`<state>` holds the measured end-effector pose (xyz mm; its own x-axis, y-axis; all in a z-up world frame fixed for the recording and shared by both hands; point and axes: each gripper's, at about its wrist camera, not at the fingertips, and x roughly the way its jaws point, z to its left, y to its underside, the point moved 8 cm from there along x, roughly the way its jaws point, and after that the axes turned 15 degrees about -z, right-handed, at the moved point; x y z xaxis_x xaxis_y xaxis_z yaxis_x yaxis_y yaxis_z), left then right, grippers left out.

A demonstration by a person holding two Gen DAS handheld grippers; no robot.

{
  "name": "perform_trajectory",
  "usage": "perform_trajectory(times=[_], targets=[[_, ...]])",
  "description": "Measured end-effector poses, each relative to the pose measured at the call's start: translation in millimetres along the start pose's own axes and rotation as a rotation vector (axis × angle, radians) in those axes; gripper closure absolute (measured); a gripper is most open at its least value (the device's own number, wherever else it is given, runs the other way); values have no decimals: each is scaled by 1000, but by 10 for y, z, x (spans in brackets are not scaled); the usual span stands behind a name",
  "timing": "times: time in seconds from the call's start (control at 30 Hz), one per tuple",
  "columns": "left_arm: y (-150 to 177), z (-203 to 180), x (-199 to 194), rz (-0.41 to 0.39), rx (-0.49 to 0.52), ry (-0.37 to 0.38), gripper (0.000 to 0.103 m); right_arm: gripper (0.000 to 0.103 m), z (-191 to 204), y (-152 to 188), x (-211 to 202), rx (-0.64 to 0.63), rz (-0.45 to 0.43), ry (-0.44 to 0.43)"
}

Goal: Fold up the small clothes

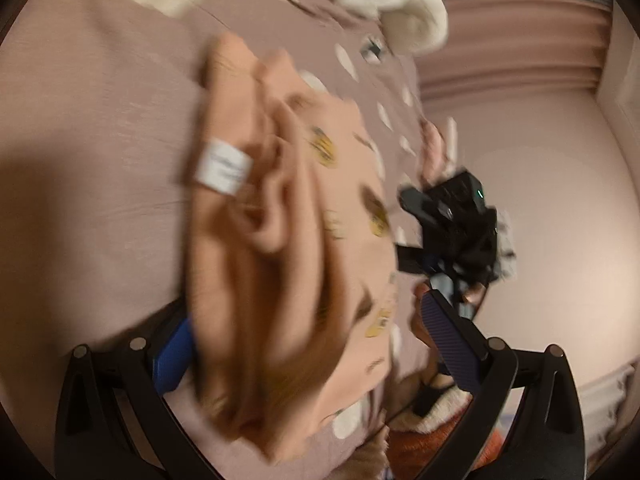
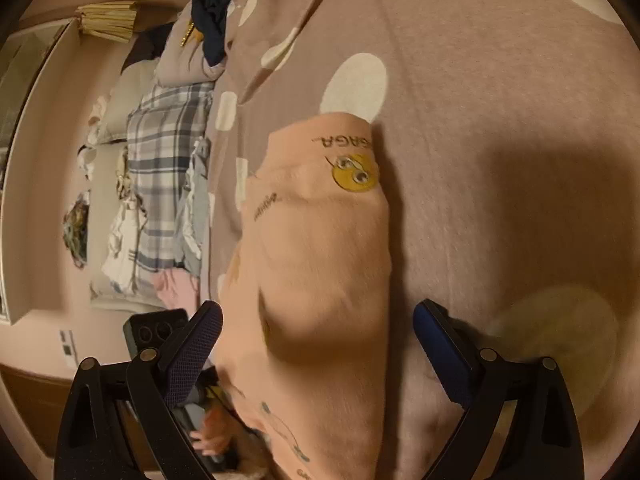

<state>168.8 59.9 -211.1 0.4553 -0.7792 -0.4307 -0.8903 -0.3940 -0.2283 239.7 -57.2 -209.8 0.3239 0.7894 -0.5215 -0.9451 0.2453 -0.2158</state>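
Note:
A small peach garment with yellow cartoon prints lies bunched on the mauve polka-dot bedspread, seen in the left wrist view (image 1: pixel 280 240) and the right wrist view (image 2: pixel 320 264). A white label (image 1: pixel 222 166) shows on it. My left gripper (image 1: pixel 308 340) is open, its blue-padded fingers (image 1: pixel 172 360) on either side of the cloth's near end. My right gripper (image 2: pixel 316 356) is open too, fingers (image 2: pixel 444 352) straddling the folded cloth; it also shows in the left wrist view (image 1: pixel 452 224) at the garment's right edge. The left view is motion-blurred.
The bedspread (image 2: pixel 500 80) fills both views. A cream fleece item (image 1: pixel 400 0) lies at the far end. A plaid cloth and other clothes (image 2: pixel 168 184) are piled along the bed's left. Dark and white clothes (image 2: pixel 212 12) lie further up. A pink wall (image 1: pixel 540 160) borders the bed.

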Motion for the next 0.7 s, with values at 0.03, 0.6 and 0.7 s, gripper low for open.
perform_trajectory(times=[0.03, 0.6, 0.7], targets=[[6, -21, 63, 16, 8, 7, 0, 7, 7, 6, 13, 1, 4, -10], [-45, -59, 396, 11, 51, -132, 44, 47, 31, 152, 32, -81, -71, 76], [-48, 14, 310, -27, 36, -203, 61, 67, -61, 119, -13, -37, -89, 98]])
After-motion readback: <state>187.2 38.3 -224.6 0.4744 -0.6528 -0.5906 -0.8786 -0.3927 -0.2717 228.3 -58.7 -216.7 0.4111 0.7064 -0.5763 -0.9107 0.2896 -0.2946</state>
